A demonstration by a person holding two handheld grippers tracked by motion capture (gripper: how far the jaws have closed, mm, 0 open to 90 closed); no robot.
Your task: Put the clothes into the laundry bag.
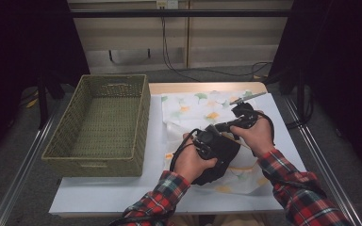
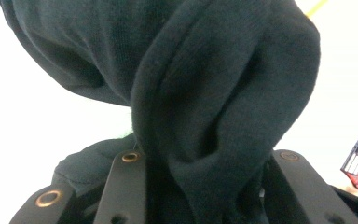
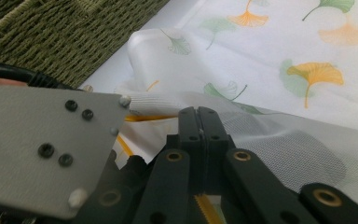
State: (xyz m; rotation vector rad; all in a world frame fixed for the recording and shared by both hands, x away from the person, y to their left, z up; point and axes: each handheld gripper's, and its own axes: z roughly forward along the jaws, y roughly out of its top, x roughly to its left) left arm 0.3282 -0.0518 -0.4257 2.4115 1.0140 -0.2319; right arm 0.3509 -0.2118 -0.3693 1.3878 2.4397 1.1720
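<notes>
A dark, thick cloth (image 1: 219,162) bunches over the near end of a white mesh bag (image 1: 193,106) printed with green and orange leaves. My left gripper (image 1: 215,142) is shut on the cloth; in the left gripper view the cloth (image 2: 223,93) bulges up between the two jaws of the gripper (image 2: 209,168). My right gripper (image 1: 228,128) is just beyond it. In the right gripper view its jaws (image 3: 198,114) are shut on the bag's edge by the yellow zipper (image 3: 151,117), with the mesh (image 3: 289,149) spread behind. The left gripper's grey plate (image 3: 42,149) stands close at the left.
An olive woven basket (image 1: 99,157) stands on the left half of the white table (image 1: 99,193), its rim (image 3: 51,42) close to the bag's corner. Metal rails run along both table sides. Cables hang by the back wall.
</notes>
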